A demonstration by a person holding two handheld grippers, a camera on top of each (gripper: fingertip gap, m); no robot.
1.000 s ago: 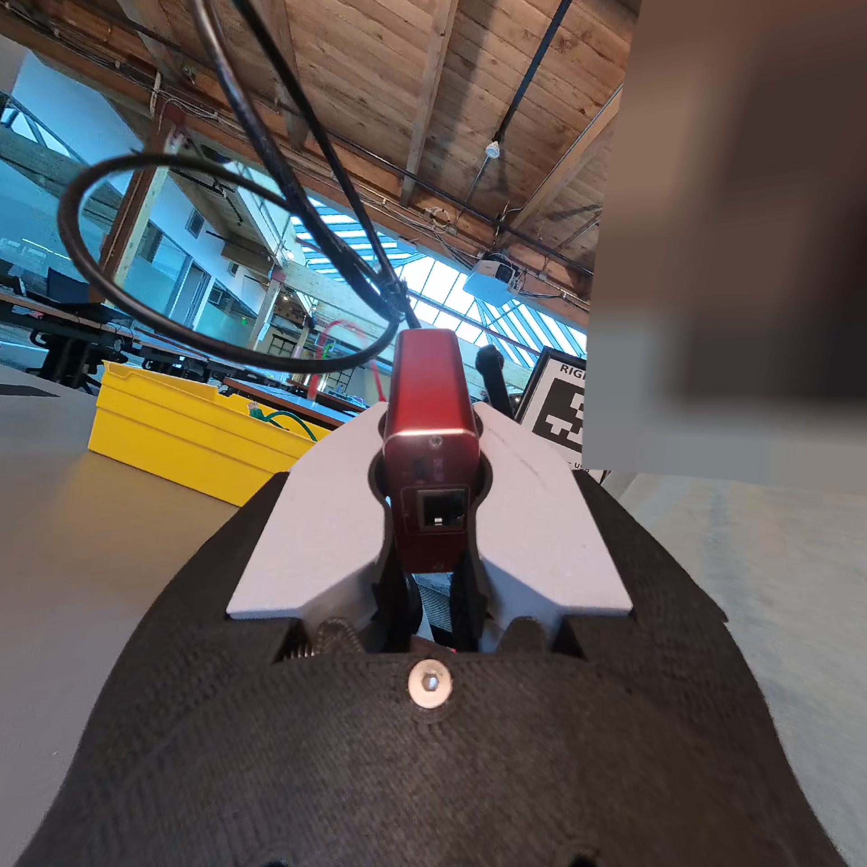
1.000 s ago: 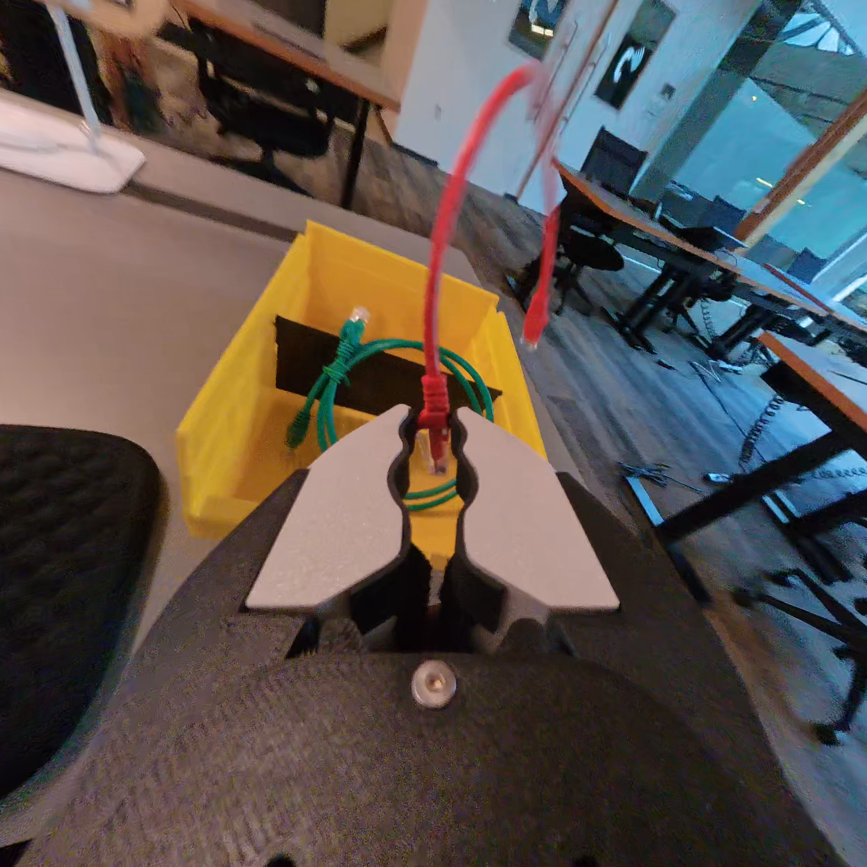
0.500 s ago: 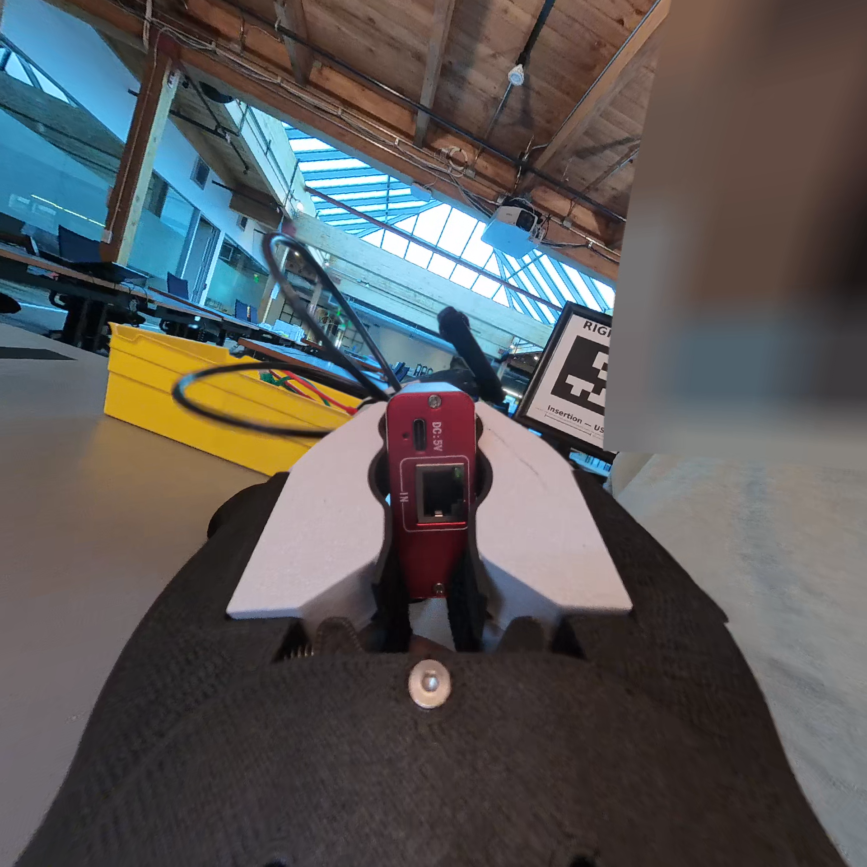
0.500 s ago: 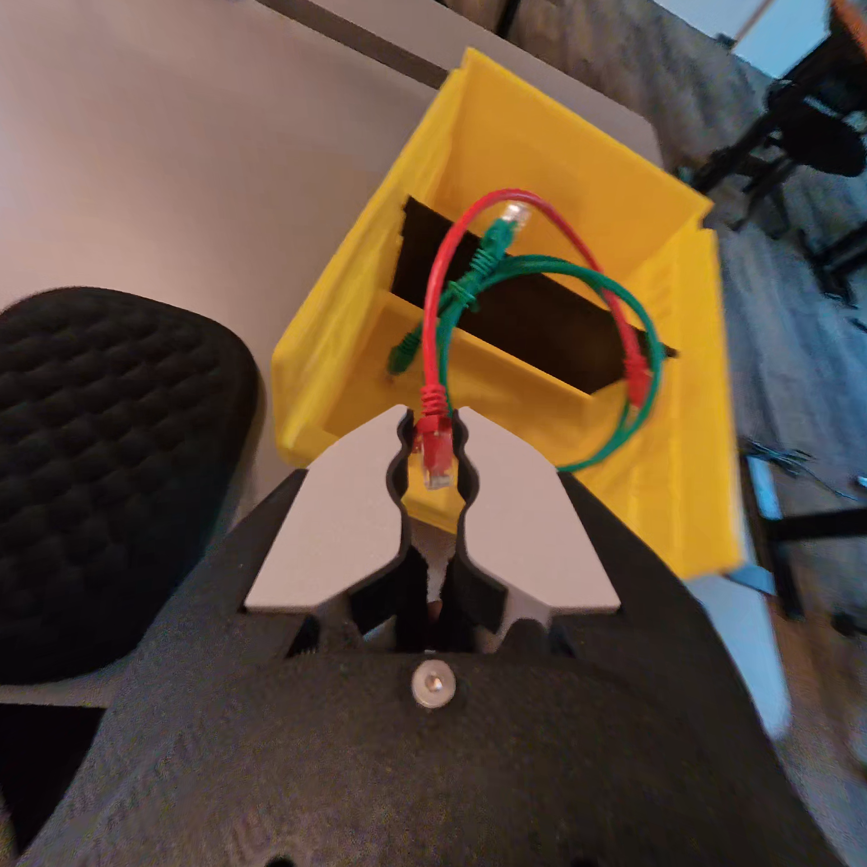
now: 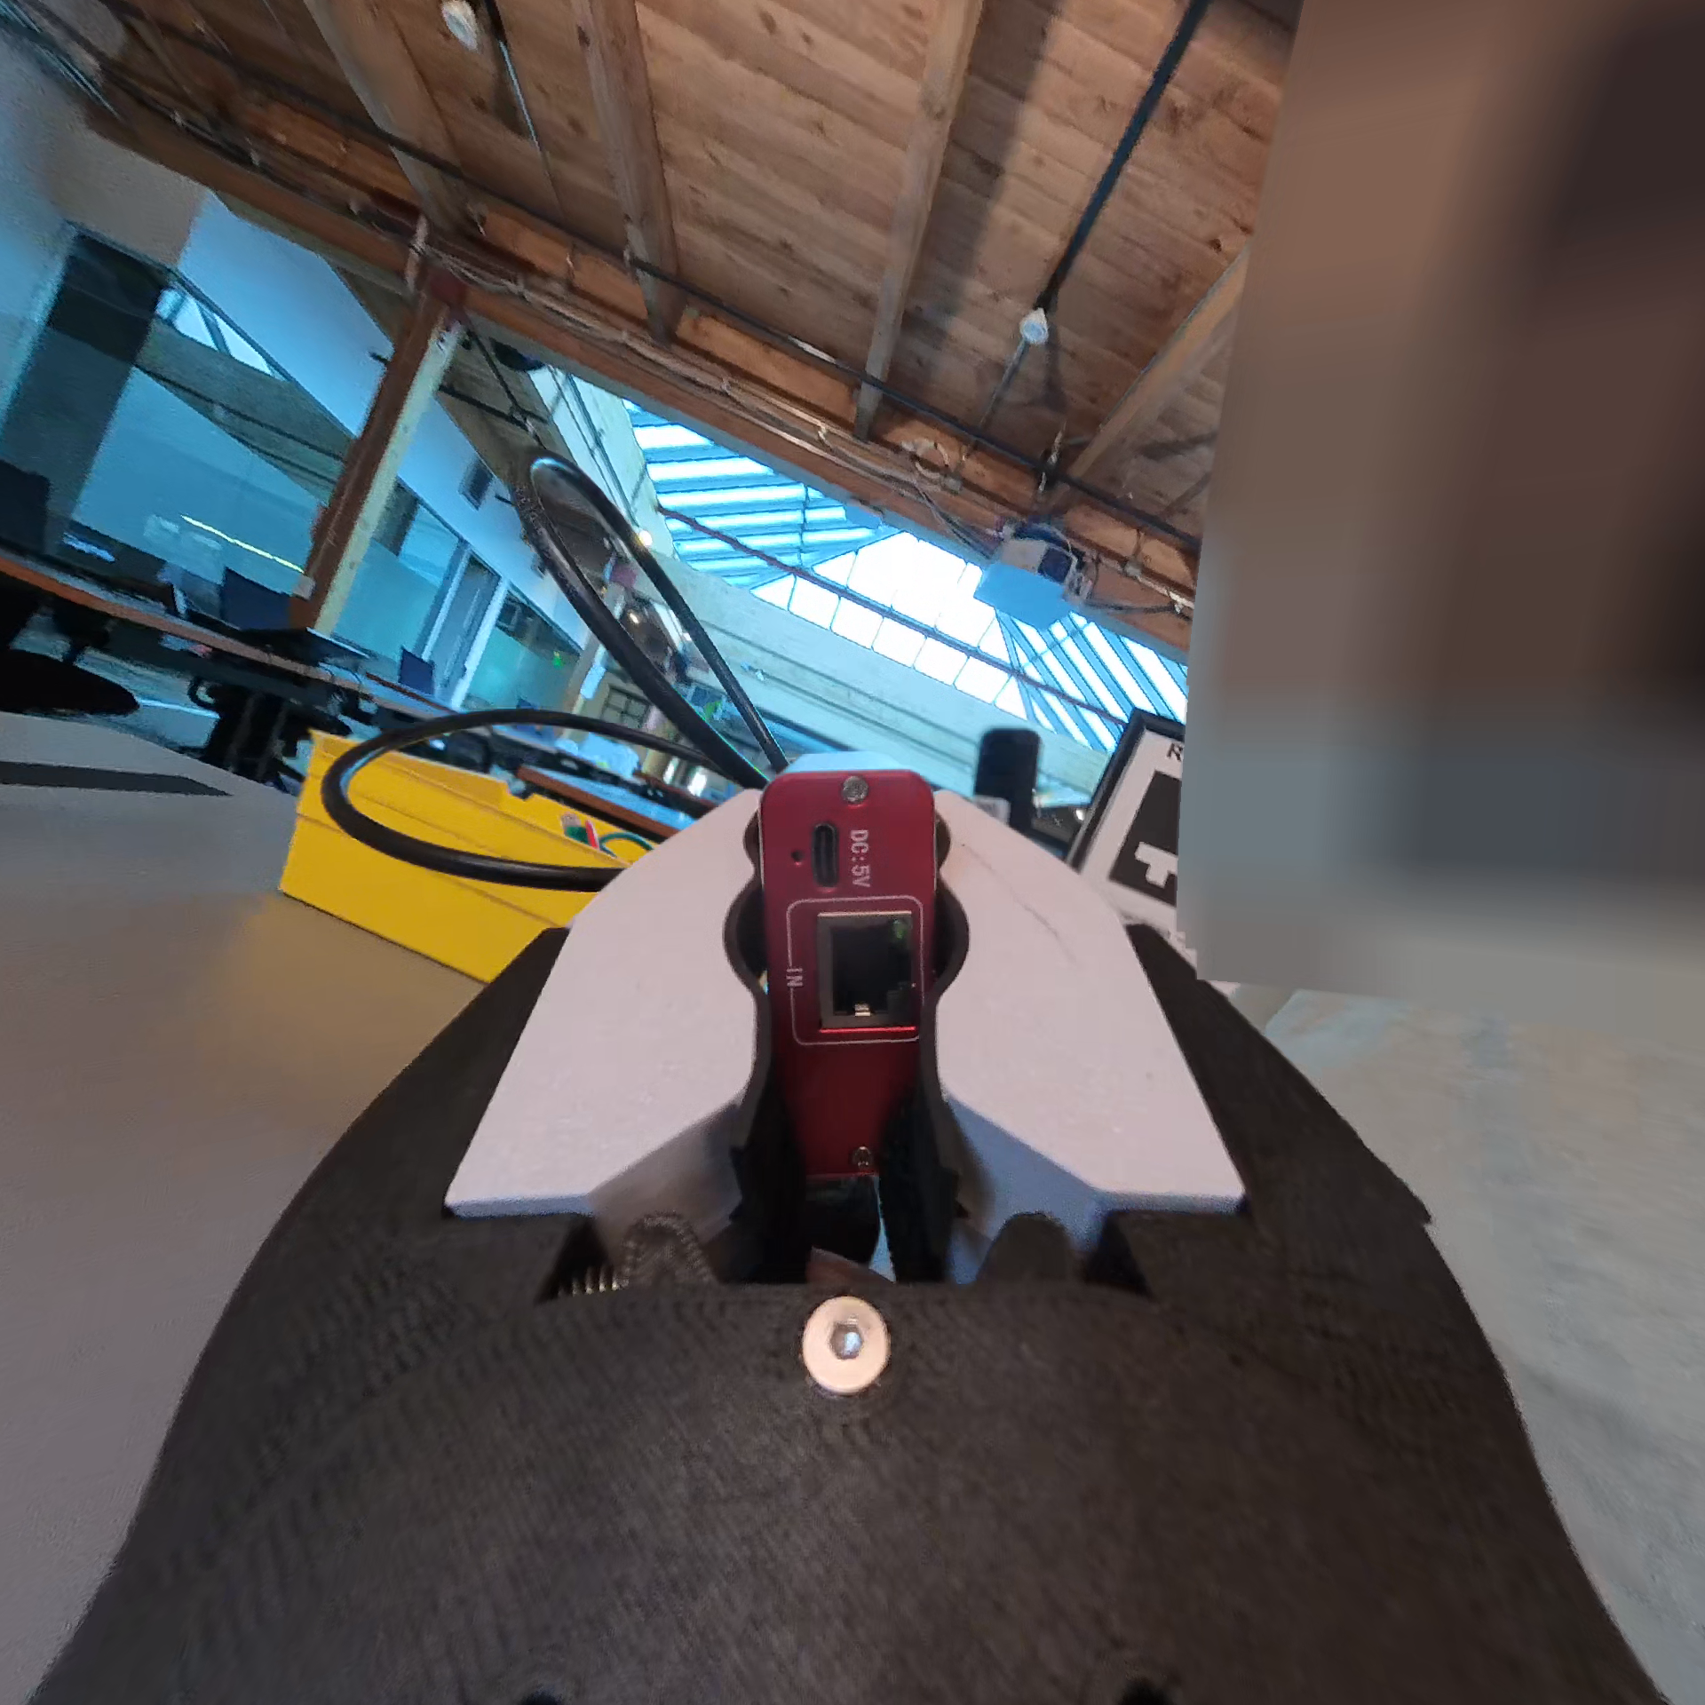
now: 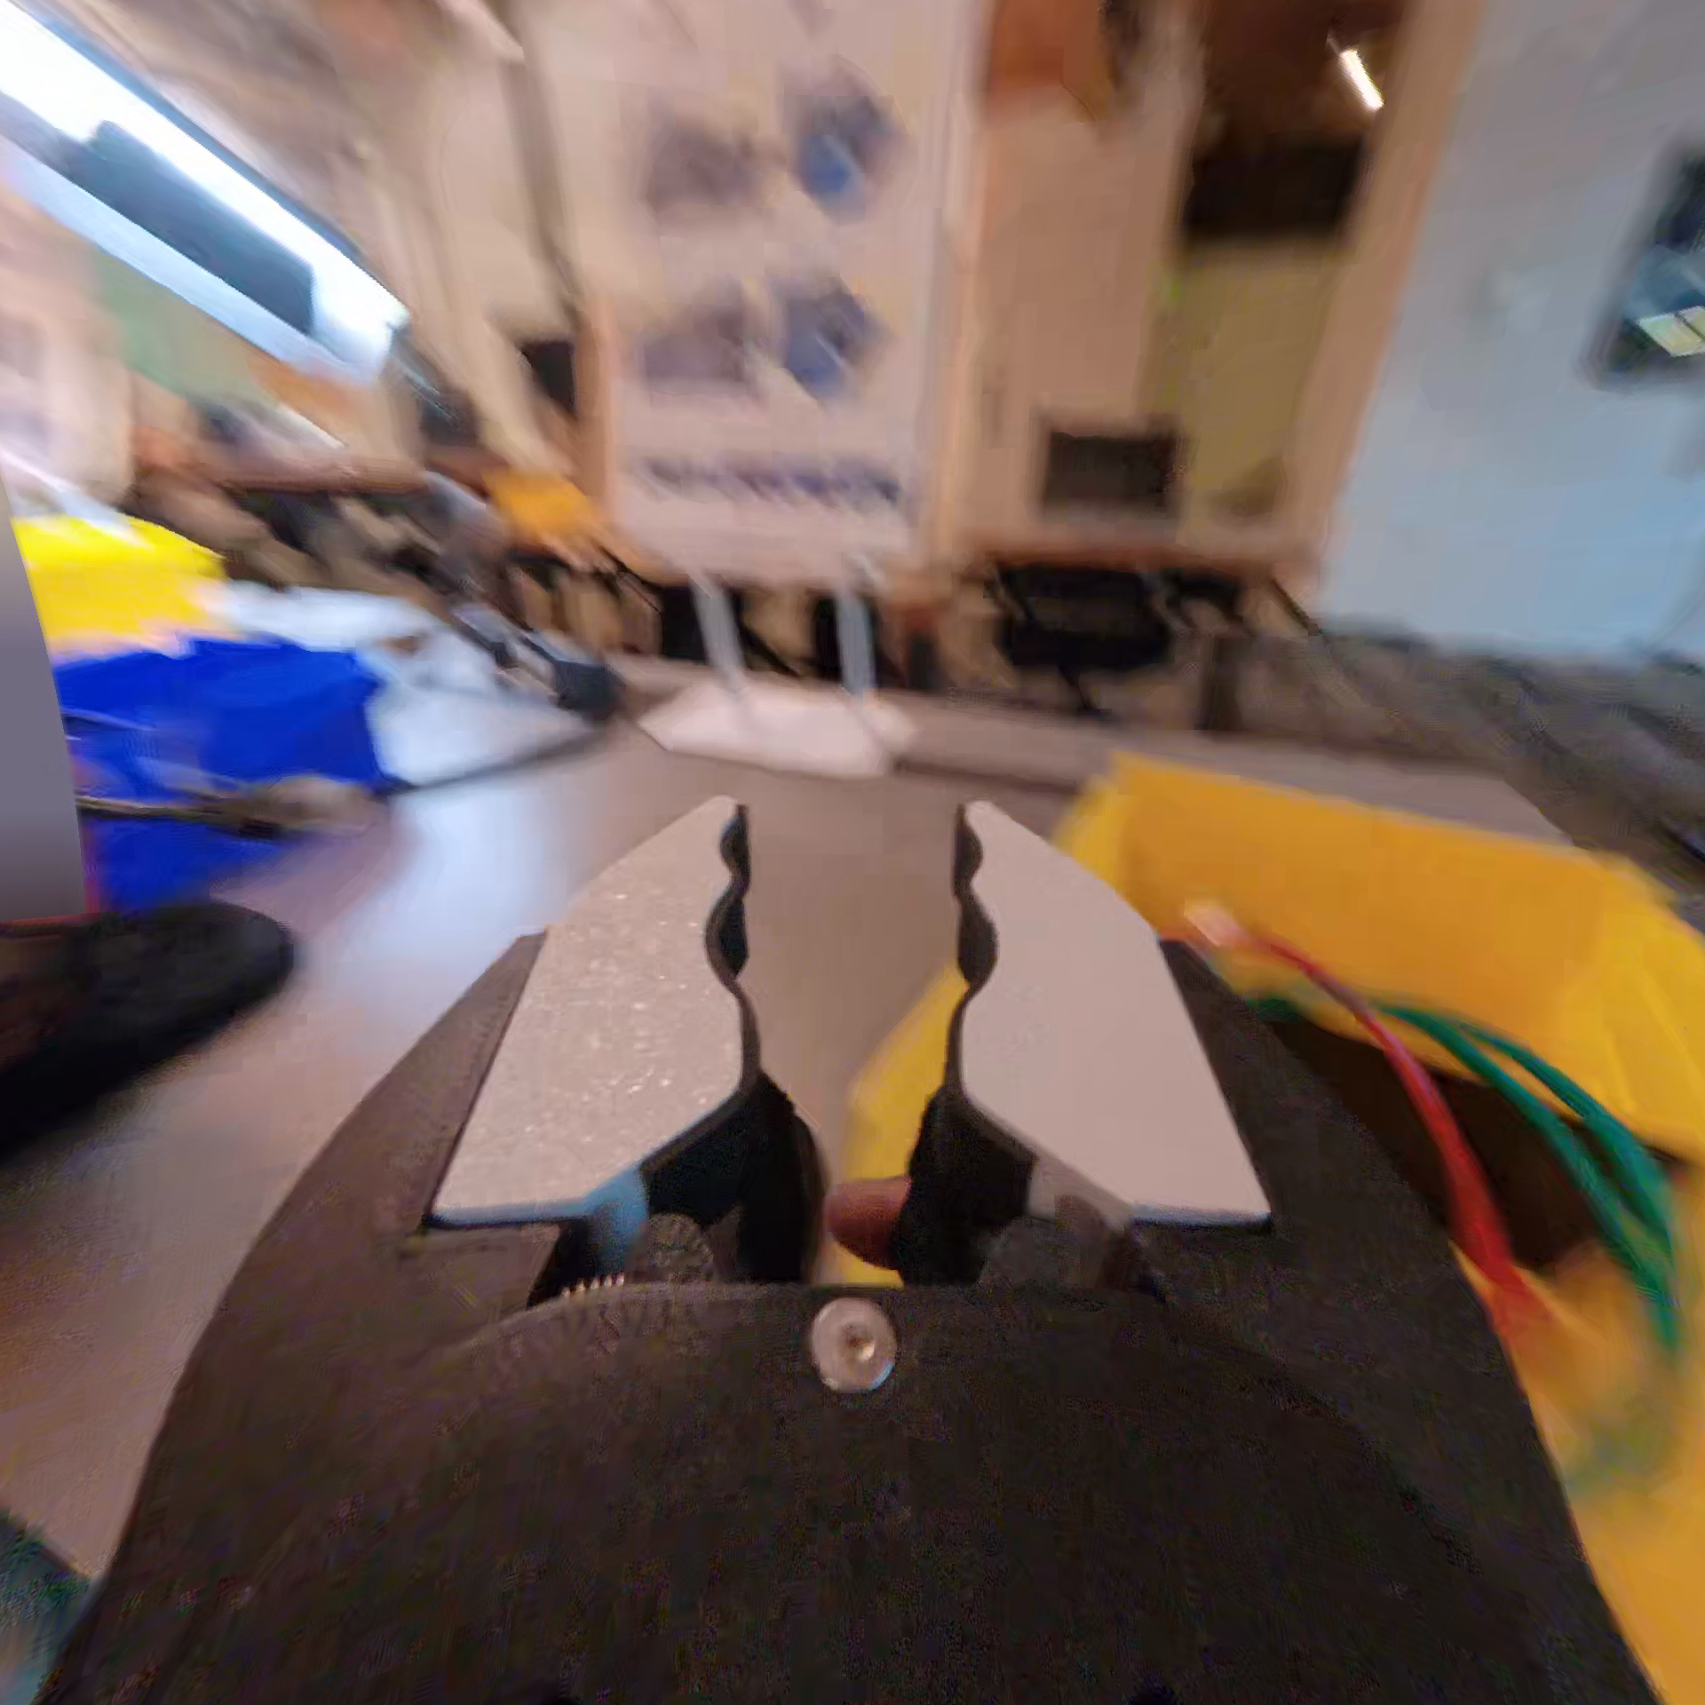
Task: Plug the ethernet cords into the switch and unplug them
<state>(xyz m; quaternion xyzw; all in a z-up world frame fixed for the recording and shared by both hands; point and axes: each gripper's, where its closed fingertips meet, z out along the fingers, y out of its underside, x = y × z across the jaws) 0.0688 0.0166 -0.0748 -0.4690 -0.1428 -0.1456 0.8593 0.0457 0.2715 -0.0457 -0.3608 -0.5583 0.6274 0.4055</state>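
Note:
My left gripper is shut on a small red switch, held upright above the table, its empty port facing the camera. A black cable runs from the switch's far end and loops to the left. My right gripper is open and empty, beside the yellow bin. A red ethernet cord and a green ethernet cord lie in that bin, to the gripper's right. The right wrist view is motion-blurred.
The yellow bin also shows in the left wrist view, on the grey table to the left. A black-and-white marker sign stands behind the switch. A black padded object lies at the left. Blue and white items and white stand bases sit farther back.
My right gripper has opened and let go of the red cord, which now lies in the bin, and swung left. My left gripper has tilted the switch; its black cable has dropped lower.

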